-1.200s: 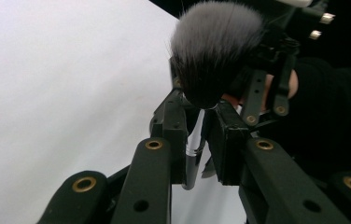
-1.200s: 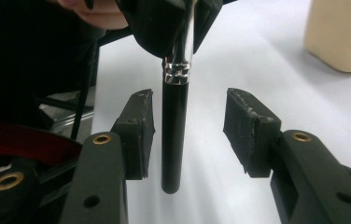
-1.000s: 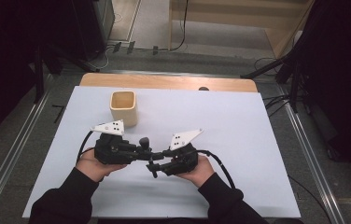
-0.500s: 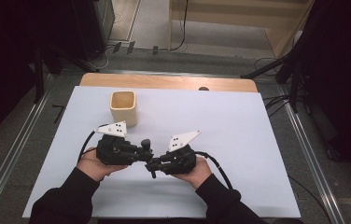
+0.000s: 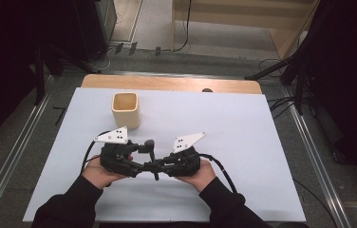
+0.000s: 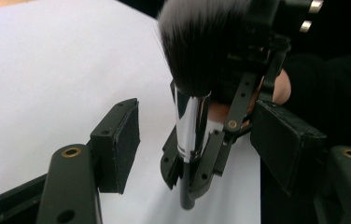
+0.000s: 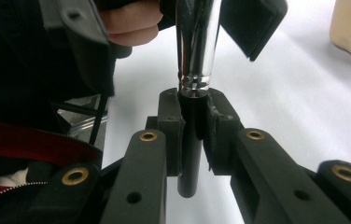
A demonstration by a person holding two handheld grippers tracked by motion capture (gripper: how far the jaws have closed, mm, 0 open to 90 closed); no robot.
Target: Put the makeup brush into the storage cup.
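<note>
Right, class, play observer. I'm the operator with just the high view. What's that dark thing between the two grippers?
Observer: A brush, with dark bristles tipped pale, a chrome collar and a black handle.
Operator: Which gripper has it?
Observer: The right gripper. Its fingers clamp the black handle just below the chrome.
Operator: And the left gripper?
Observer: The left gripper has just been opening. Its fingers stand clear of the brush on both sides.
</note>
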